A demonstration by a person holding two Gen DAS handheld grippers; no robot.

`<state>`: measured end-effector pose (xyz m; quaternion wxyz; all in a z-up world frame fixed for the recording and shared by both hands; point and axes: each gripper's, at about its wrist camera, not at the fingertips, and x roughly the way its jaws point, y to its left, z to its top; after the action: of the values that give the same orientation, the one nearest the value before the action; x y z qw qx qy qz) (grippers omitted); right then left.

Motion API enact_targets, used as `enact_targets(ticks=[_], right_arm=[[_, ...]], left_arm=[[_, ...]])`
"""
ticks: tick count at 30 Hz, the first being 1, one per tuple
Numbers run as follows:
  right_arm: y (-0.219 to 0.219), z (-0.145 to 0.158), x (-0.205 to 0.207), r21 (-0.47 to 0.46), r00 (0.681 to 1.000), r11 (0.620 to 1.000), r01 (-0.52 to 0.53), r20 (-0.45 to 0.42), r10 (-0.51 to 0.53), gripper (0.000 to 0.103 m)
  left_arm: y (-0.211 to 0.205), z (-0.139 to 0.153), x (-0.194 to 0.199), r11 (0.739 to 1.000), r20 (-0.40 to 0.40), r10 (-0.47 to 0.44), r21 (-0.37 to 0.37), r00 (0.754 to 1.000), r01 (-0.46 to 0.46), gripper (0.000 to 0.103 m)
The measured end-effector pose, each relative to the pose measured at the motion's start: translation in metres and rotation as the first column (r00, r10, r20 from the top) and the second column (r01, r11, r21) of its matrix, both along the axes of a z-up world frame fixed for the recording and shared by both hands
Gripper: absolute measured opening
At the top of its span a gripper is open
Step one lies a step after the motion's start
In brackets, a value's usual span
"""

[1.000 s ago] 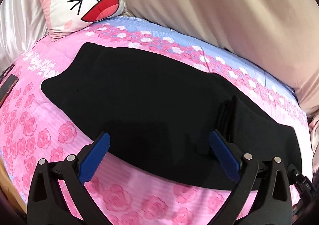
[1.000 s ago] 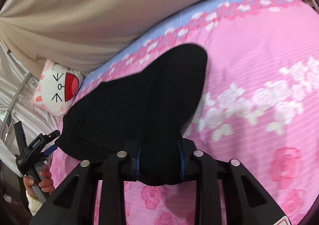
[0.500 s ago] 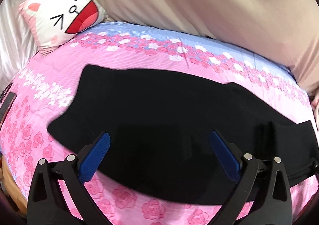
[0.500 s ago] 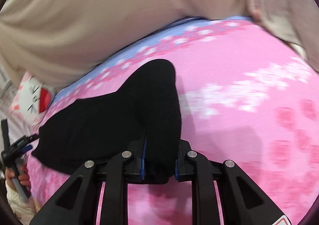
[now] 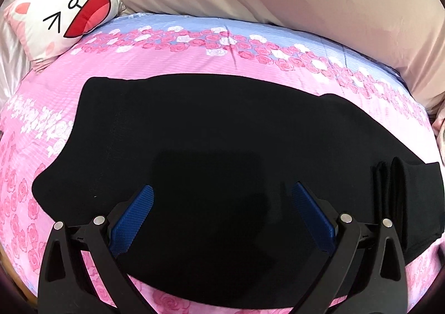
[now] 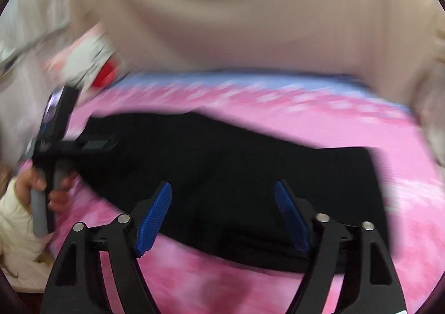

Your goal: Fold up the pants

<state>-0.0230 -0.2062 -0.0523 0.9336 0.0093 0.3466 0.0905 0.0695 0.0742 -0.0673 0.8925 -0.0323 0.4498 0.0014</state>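
The black pants (image 5: 211, 147) lie spread flat on the pink floral bedspread (image 5: 41, 108), with bunched folds at their right end. The left gripper (image 5: 222, 202) is positioned above the pants, jaws wide apart and empty. The right gripper (image 6: 224, 197) is likewise above the pants, jaws apart, gripping nothing. A cat-face pillow (image 5: 61, 5) rests at the far left corner.
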Motion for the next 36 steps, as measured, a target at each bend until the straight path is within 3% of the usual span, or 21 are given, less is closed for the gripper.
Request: enact_targets(ticks=[3,5,6,7,8,9,11,14,17,19,23,25,28,30,32,35,36], right_arm=[[0.033,-0.028,0.038,-0.053,0.995,0.997,-0.059,-0.082,0.055,0.071],[0.036,-0.042,0.055,-0.06,0.992,0.997,-0.039,-0.122,0.031,0.067],[0.038,-0.046,0.062,-0.069,0.992,0.997,-0.029,-0.128,0.02,0.06],[0.039,-0.043,0.063,-0.067,0.993,0.998,-0.018,-0.121,0.01,0.034],[0.039,-0.039,0.068,-0.051,0.993,0.999,-0.011,-0.116,0.005,0.018],[0.036,-0.035,0.07,-0.016,0.992,1.0,-0.01,-0.127,0.008,0.012],[0.042,-0.024,0.078,-0.013,0.993,1.0,0.024,-0.116,-0.026,0.012],[0.05,-0.023,0.088,-0.02,0.993,0.999,0.03,-0.116,-0.033,0.011],[0.057,-0.043,0.098,-0.055,0.992,0.997,0.054,-0.109,-0.06,0.016],[0.065,-0.036,0.095,-0.064,0.993,0.997,0.037,-0.107,-0.044,0.044],[0.063,-0.005,0.07,0.0,1.0,1.0,0.006,-0.021,-0.006,0.057],[0.057,0.005,0.058,0.009,0.999,0.999,0.035,0.016,-0.035,0.078],[0.046,0.01,0.055,0.019,0.996,0.996,0.083,0.013,-0.083,0.078],[0.036,0.007,0.055,0.044,0.993,0.992,0.121,-0.01,-0.121,0.078],[0.027,0.004,0.054,0.081,0.989,0.986,0.147,-0.04,-0.144,0.078],[0.01,-0.001,0.047,0.148,0.981,0.97,0.193,-0.065,-0.185,0.078],[0.005,-0.002,0.045,0.155,0.977,0.966,0.209,-0.069,-0.2,0.078]], left_arm=[[0.024,0.006,-0.008,0.999,0.024,0.033,0.007,0.999,-0.033,0.098],[0.046,0.009,-0.01,0.997,0.03,0.075,0.0,0.997,-0.075,0.098],[0.056,0.009,-0.011,0.996,0.032,0.092,-0.006,0.995,-0.092,0.098],[0.07,0.008,-0.012,0.992,0.033,0.122,-0.017,0.992,-0.121,0.098],[0.081,0.007,-0.013,0.989,0.033,0.144,-0.026,0.989,-0.143,0.098],[0.092,0.005,-0.013,0.986,0.034,0.164,-0.033,0.986,-0.163,0.098],[0.106,0.003,-0.011,0.984,0.026,0.166,-0.064,0.986,-0.164,0.098],[0.111,0.006,-0.012,0.984,0.054,0.176,-0.04,0.983,-0.174,0.098],[0.116,0.01,-0.013,0.984,0.071,0.175,-0.027,0.982,-0.173,0.098],[0.128,0.014,-0.016,0.981,0.074,0.193,-0.049,0.978,-0.19,0.098],[0.171,0.021,-0.023,0.95,0.064,0.289,-0.141,0.955,-0.278,0.098],[0.196,0.013,-0.023,0.918,0.031,0.36,-0.188,0.932,-0.348,0.098],[0.213,-0.006,-0.017,0.89,-0.052,0.365,-0.274,0.93,-0.364,0.098],[0.206,-0.004,-0.016,0.9,-0.023,0.357,-0.259,0.934,-0.35,0.098],[0.194,-0.005,-0.008,0.913,-0.04,0.283,-0.295,0.958,-0.282,0.098],[0.177,-0.005,0.001,0.938,-0.027,0.254,-0.236,0.967,-0.253,0.097],[0.172,-0.005,0.004,0.944,-0.025,0.253,-0.214,0.967,-0.252,0.09]])
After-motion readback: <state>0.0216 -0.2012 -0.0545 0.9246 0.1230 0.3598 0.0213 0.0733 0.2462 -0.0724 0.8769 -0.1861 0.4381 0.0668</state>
